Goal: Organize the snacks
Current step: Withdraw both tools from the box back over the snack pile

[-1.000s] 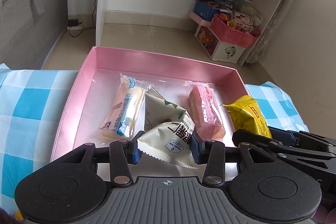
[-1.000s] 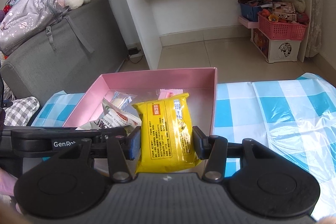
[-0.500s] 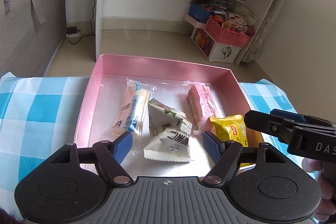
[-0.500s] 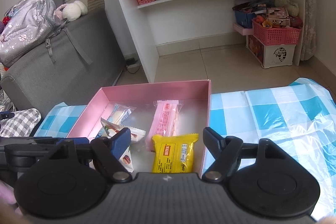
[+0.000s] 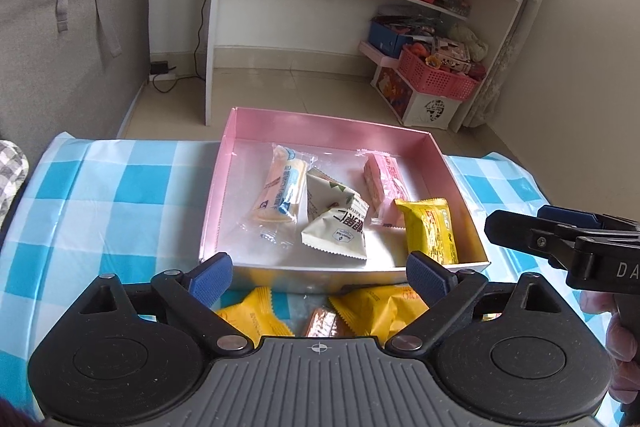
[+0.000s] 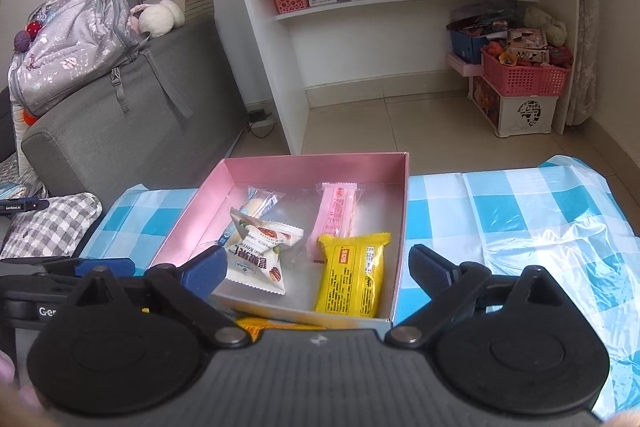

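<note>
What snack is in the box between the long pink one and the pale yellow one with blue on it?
The white nut packet lies between the pink wafer pack and the pale yellow pack, inside the pink box. The left wrist view shows it best.

We see four snacks in the box (image 5: 448, 163), which sits on the table cloth (image 5: 100, 195). The long bar (image 5: 282, 189) lies left, the folded bag (image 5: 338, 227) beside it, then the wafer (image 5: 386, 183) (further back) and the flat packet (image 5: 432, 231) right. More packets (image 5: 372, 307) lie before the box.

Pink box (image 5: 224, 187) holds four wrapped snacks; yellow packet (image 5: 430, 231) lies near-right
</note>
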A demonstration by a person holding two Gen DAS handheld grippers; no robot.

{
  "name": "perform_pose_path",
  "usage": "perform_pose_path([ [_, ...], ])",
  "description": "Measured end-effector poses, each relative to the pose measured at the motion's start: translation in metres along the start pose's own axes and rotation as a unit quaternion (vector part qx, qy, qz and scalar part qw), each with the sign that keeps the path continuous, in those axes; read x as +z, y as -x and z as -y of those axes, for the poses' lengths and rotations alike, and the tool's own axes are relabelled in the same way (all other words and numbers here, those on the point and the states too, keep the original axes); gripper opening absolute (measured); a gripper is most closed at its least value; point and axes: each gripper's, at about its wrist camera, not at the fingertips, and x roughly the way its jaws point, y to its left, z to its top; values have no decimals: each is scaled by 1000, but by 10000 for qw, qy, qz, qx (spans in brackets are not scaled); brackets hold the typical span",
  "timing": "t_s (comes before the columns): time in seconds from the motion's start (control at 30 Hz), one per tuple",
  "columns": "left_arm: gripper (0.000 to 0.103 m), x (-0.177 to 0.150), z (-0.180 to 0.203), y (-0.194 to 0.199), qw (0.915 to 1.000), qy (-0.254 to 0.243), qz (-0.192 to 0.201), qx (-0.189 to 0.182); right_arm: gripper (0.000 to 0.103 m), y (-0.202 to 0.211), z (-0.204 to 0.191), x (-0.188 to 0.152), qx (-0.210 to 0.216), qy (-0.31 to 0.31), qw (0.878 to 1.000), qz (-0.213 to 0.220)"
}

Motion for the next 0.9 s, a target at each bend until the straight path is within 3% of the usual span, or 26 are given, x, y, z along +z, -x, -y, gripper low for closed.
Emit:
perform_pose_path([
  [0.13, 99, -11, -1, 18, 10000, 28, -23, 29, 103, 15, -9, -5, 18, 134, 9999, 38],
  [0.5, 102, -56, -11, 53, 9996, -93, -125, 218, 103, 44, -29, -28, 221, 228, 9995, -36],
  [0.7, 102, -74, -21, 65, 9976, -460, 83, 504, 103, 53, -29, -50, 292, 255, 9992, 125],
  [0.9, 102, -93, -35, 68, 9967, -553, 152, 579, 103, 51, -29, -71, 289, 505, 9983, -58],
])
